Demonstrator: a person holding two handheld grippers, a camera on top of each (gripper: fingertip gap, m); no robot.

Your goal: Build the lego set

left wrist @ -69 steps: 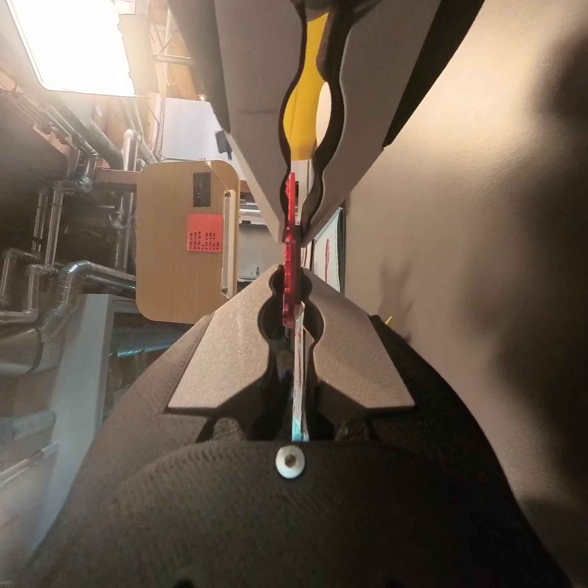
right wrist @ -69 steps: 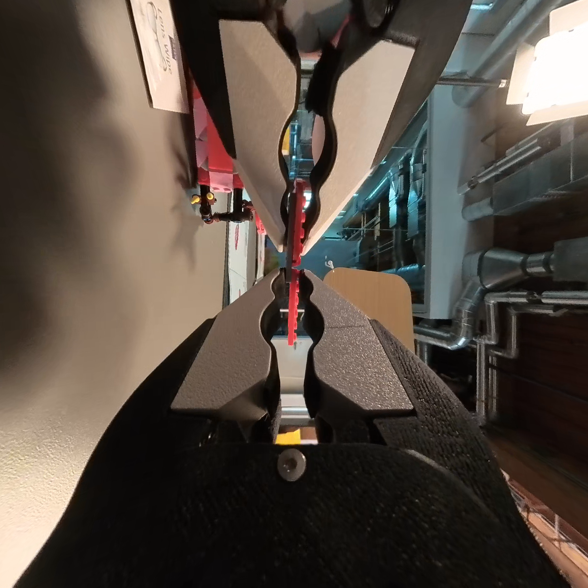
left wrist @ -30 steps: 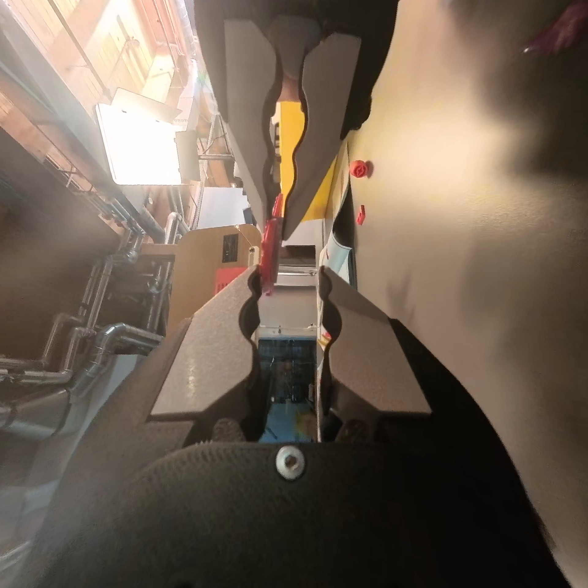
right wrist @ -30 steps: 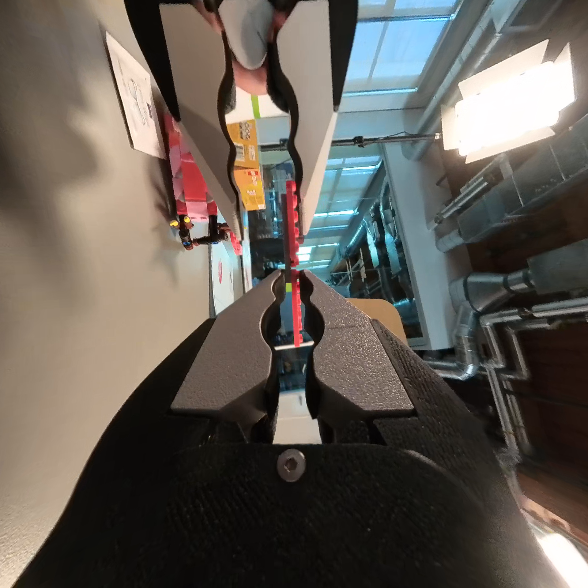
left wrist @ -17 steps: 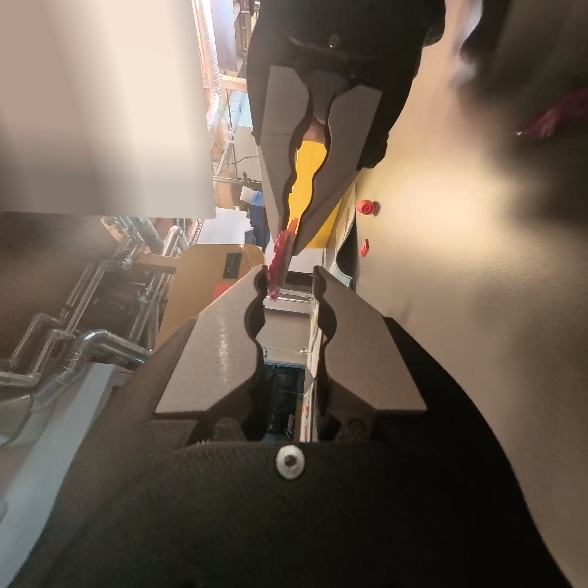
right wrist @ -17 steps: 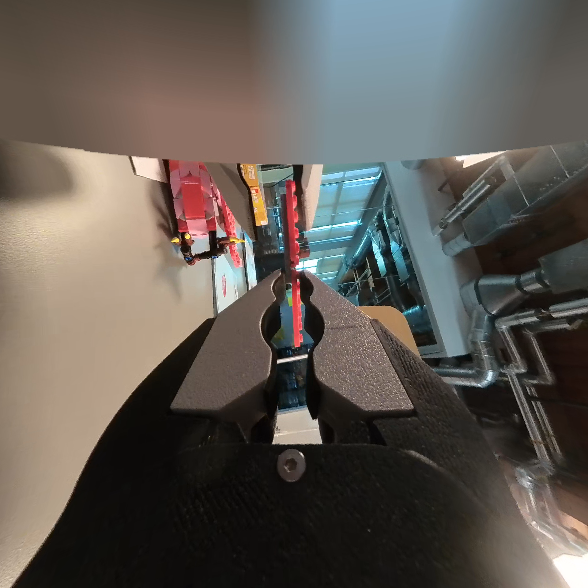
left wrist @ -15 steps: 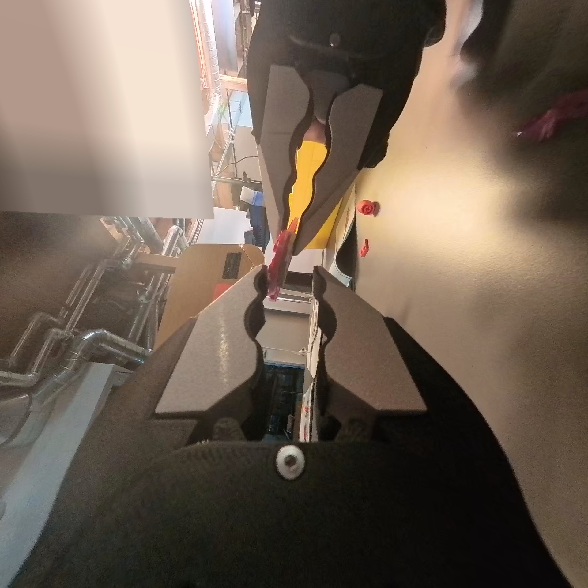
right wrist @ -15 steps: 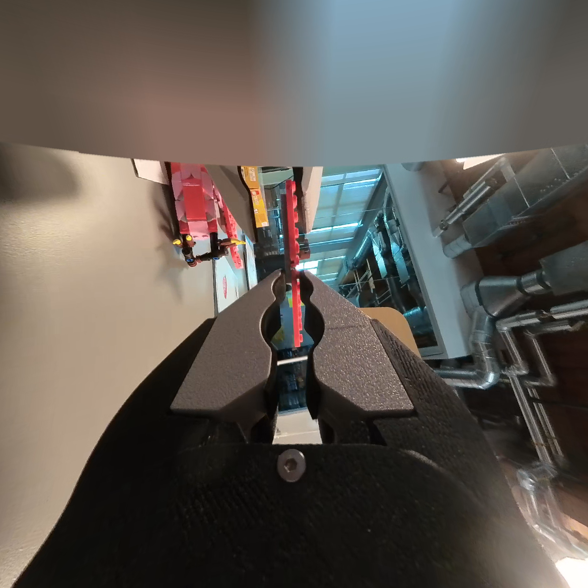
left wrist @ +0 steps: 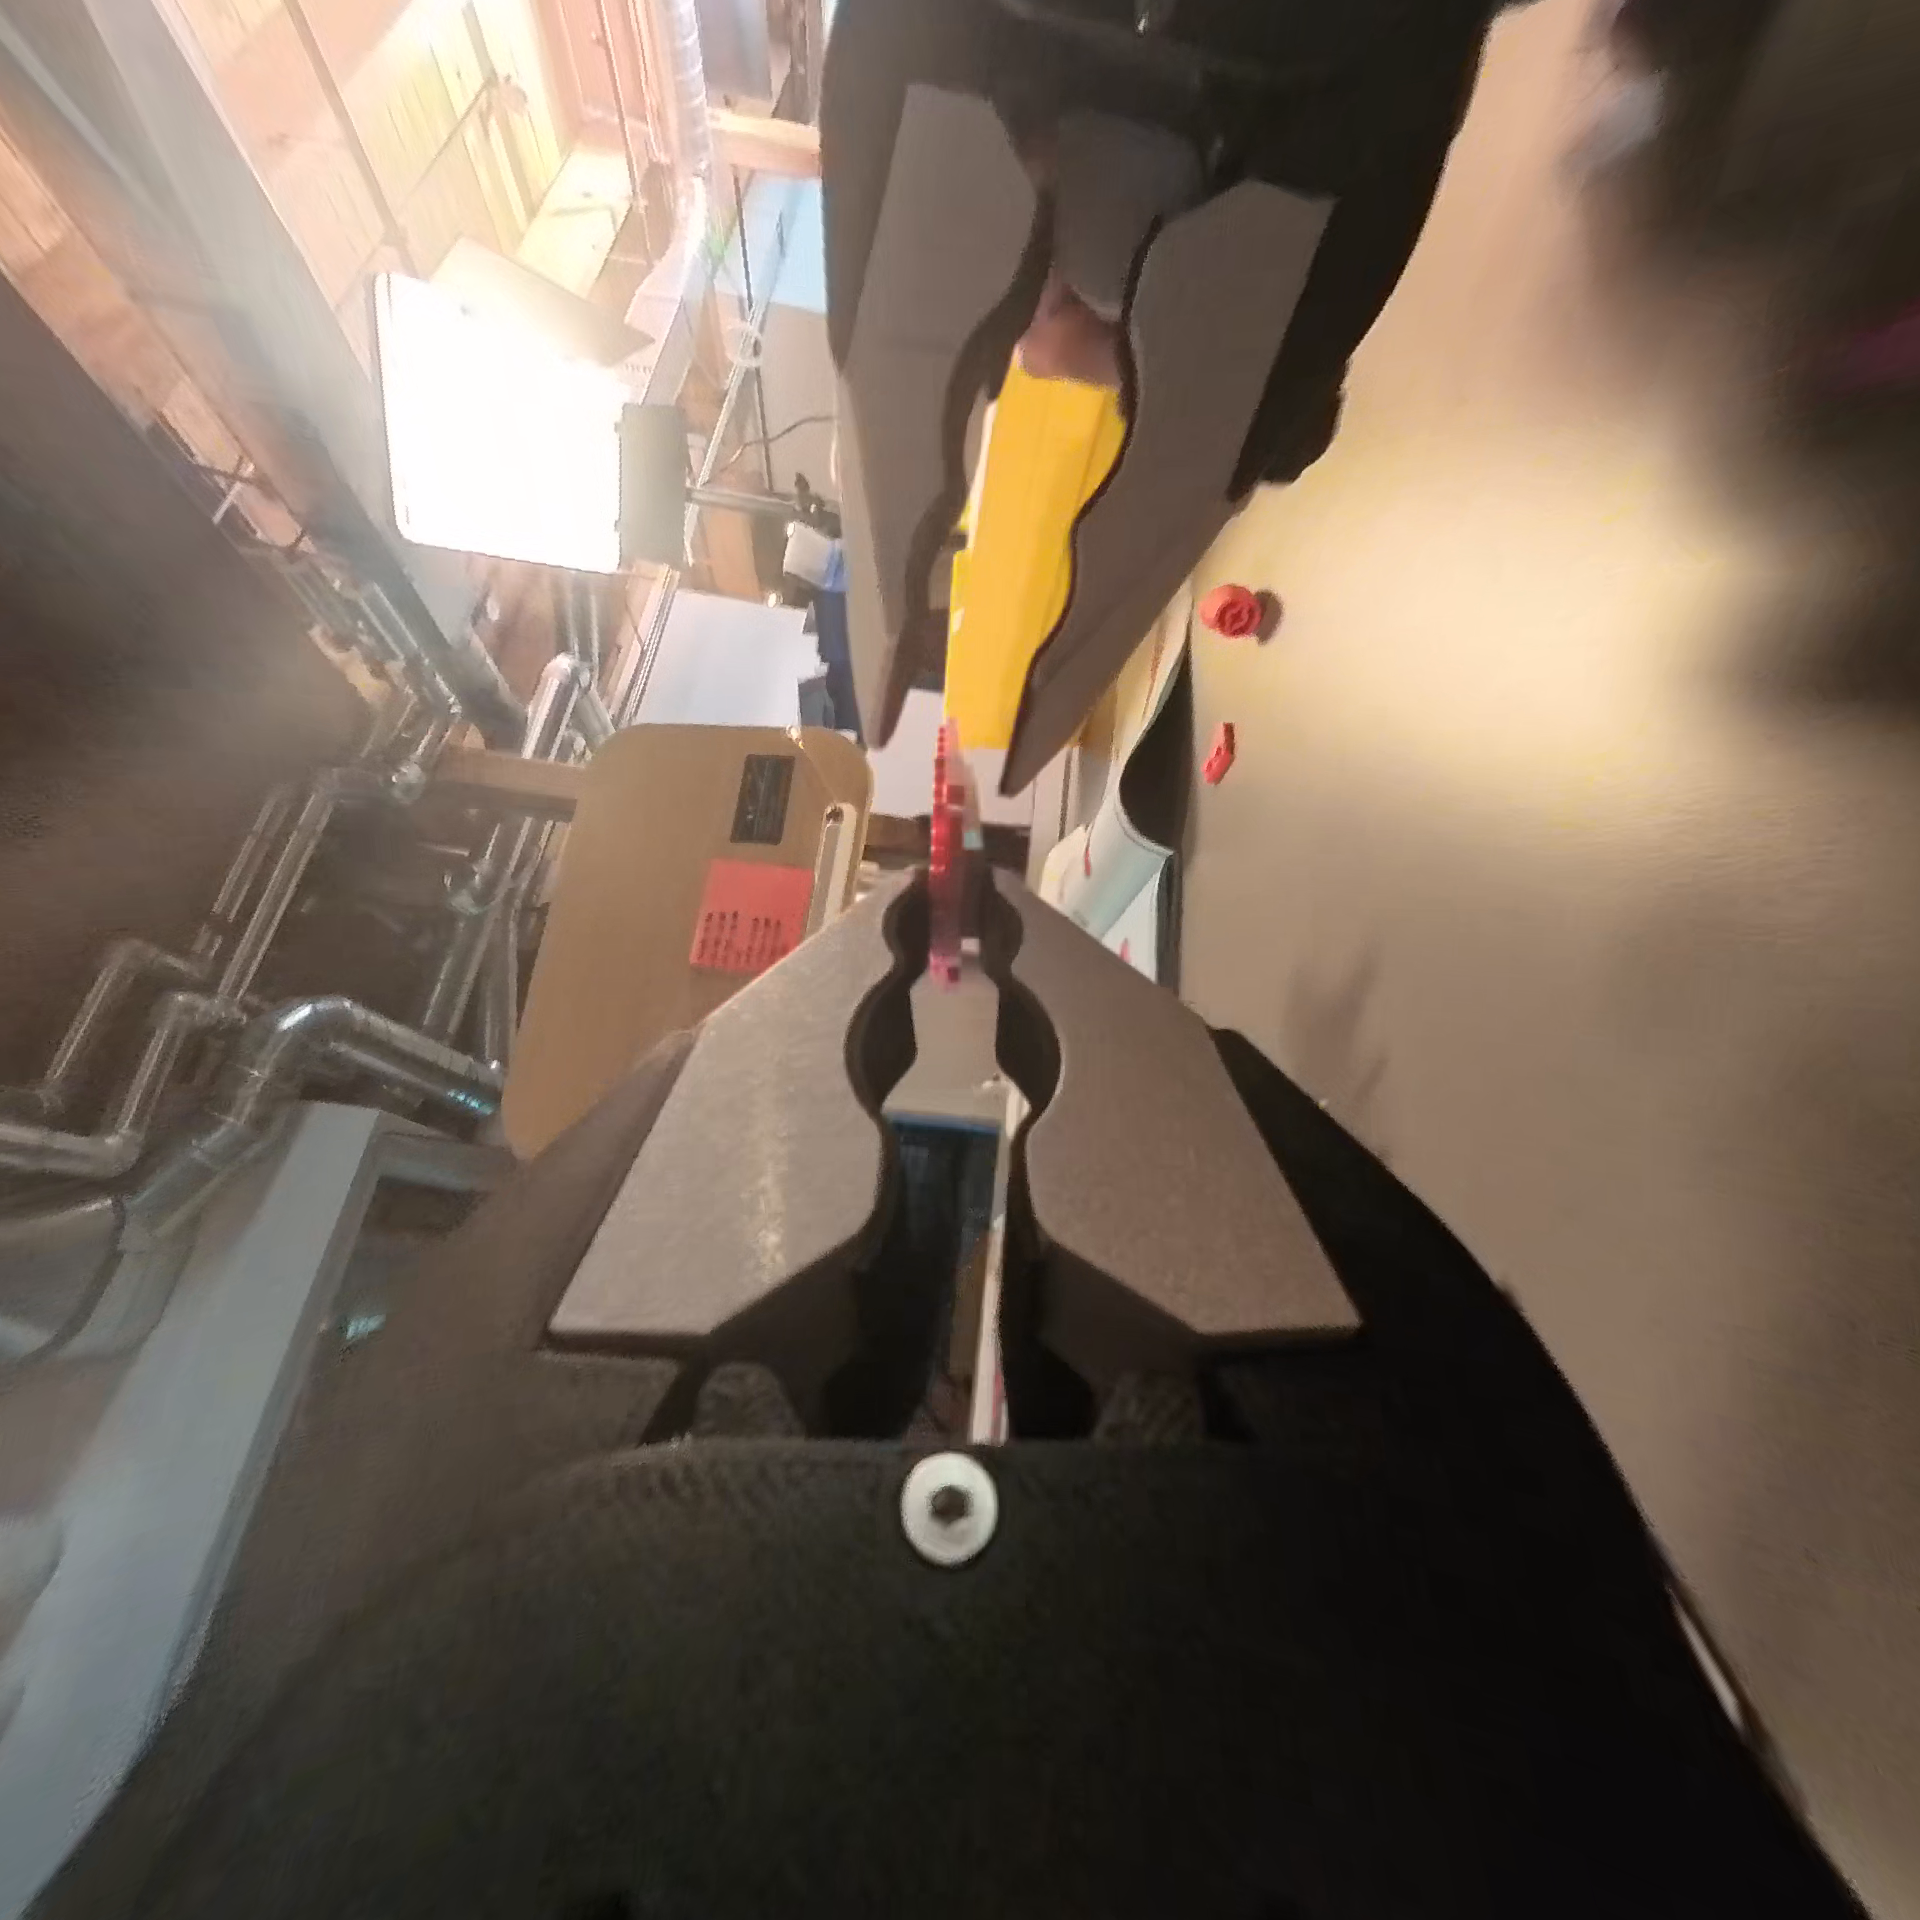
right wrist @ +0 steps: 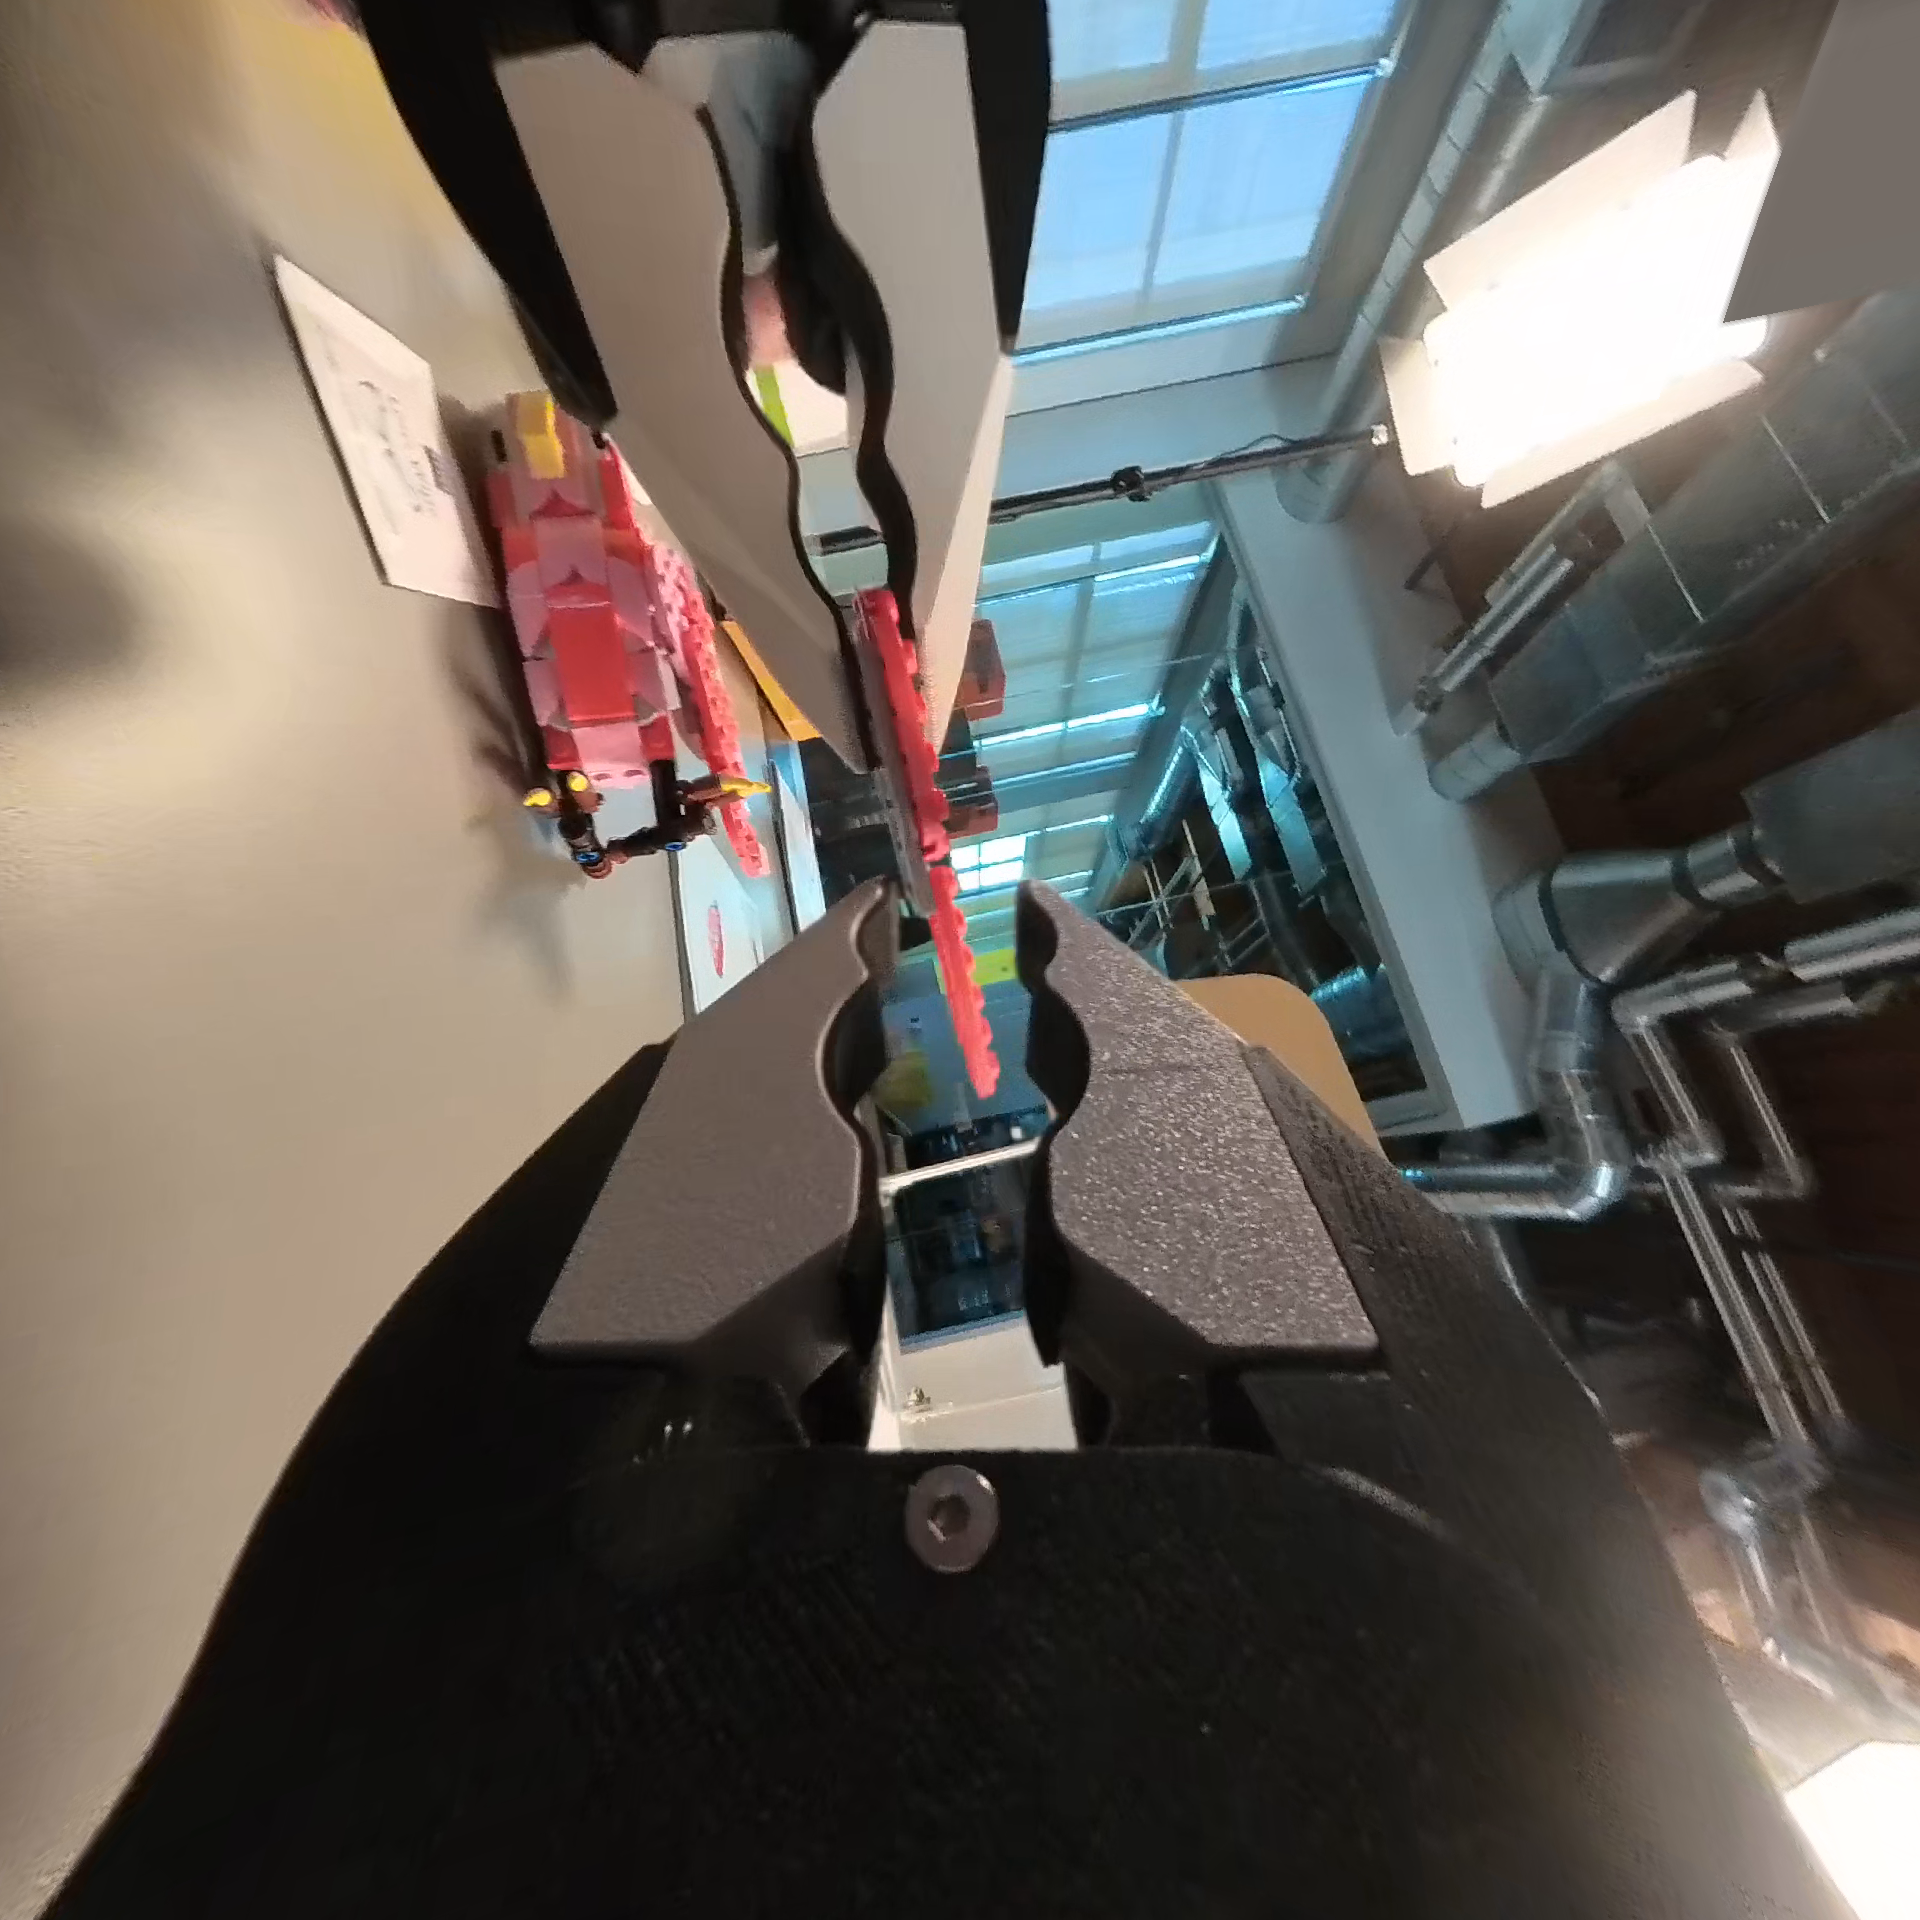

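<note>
Left tongs point(left wrist: 953, 914) clamp a thin, studded red plastic brick strip point(left wrist: 948, 862). Right tongs point(right wrist: 954, 920) stand parted around its far end, pads clear. Matte grey bench point(right wrist: 208, 935) carries a red-pink brick model point(right wrist: 592, 644).

Red studded toy brick strip point(right wrist: 914, 790) between dark grey fingers point(right wrist: 748, 1122); pink and red brick model point(right wrist: 592, 634) with yellow tips on the beige table point(right wrist: 208, 935); yellow box point(left wrist: 1029, 561); small red pieces point(left wrist: 1231, 613)

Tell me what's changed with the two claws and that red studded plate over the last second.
The thin red studded brick plate changed claws: the left claw closed on it, and the right claw opened, its fingers now clear of the plate. The pink-and-red brick model stays on the grey tabletop.
</note>
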